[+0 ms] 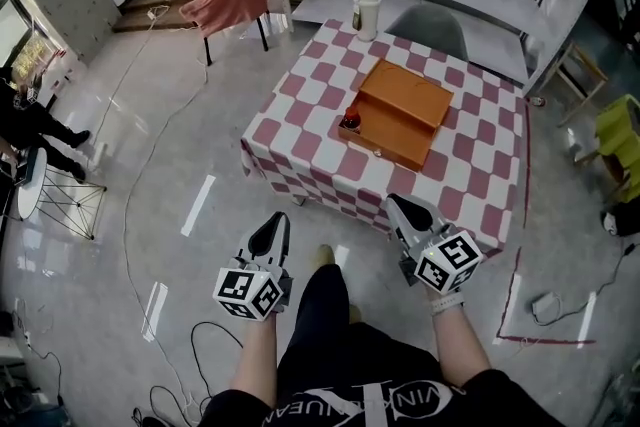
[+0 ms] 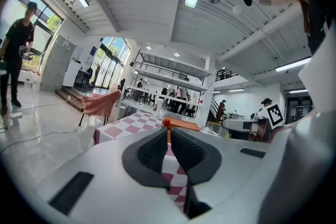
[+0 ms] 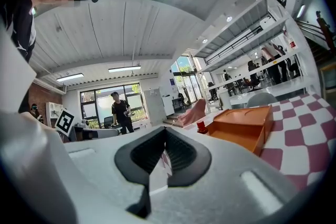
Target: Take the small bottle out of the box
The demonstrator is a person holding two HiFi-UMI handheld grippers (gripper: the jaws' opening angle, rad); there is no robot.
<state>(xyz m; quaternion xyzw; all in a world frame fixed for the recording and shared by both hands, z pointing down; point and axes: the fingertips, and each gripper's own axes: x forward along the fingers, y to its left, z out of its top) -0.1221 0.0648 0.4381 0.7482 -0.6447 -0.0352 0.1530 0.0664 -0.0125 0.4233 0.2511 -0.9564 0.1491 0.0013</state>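
The small bottle [image 1: 350, 122] stands at the left end of the orange box [image 1: 405, 110] on the checked desk [image 1: 300, 115]. It is well apart from both of our tools, which hang over the floor short of the desk's near edge. From the head view we cannot tell whether the bottle sits inside the box's wall or just beside it. The left gripper [image 1: 276, 219] points toward the desk, and its dark fingers [image 2: 152, 152] are pressed together at the tips with nothing between them. Just above those tips, in the left gripper view, we see the bottle's red cap [image 2: 166, 123] against the box [image 2: 182, 124], far off. The right gripper [image 1: 396, 203] is likewise closed and empty, its fingers [image 3: 181, 157] meeting at the tips. In the right gripper view the bottle [image 3: 201, 127] shows to the left of the box's [image 3: 244, 123] corner, off to the right of the fingertips. The bottle is small in every view: we make out only a red top and a dark body, and no label. A pale cup [image 1: 366, 12] stands at the desk's far edge.
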